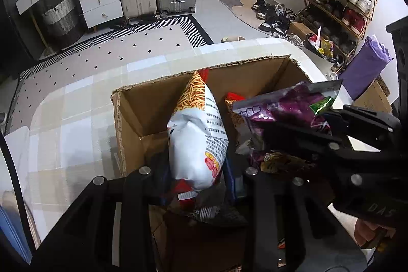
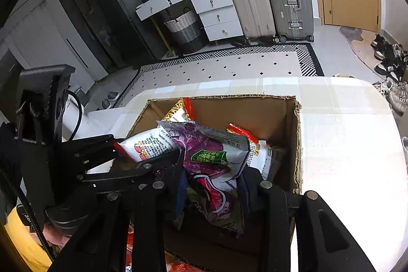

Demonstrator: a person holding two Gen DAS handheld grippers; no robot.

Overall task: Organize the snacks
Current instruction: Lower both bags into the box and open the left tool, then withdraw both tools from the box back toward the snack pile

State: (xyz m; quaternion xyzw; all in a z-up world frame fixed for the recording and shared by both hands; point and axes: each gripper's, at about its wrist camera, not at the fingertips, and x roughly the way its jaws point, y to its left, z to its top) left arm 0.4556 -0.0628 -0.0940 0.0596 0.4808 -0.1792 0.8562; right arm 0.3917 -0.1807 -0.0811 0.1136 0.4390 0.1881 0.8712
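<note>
Two grippers over the cardboard box (image 1: 132,114): left gripper (image 1: 197,177) pinching the white snack bag (image 1: 196,144), right gripper (image 2: 211,185) pinching the purple snack bag (image 2: 211,159).

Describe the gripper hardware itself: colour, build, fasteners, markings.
Both are matte black. The left gripper and right gripper have flat linkage bars pinned with round silver fasteners. In the left wrist view the right gripper's body carries faint embossed letters, apparently "DAS". No cables on the grippers are visible; bare skin shows below each body.
</note>
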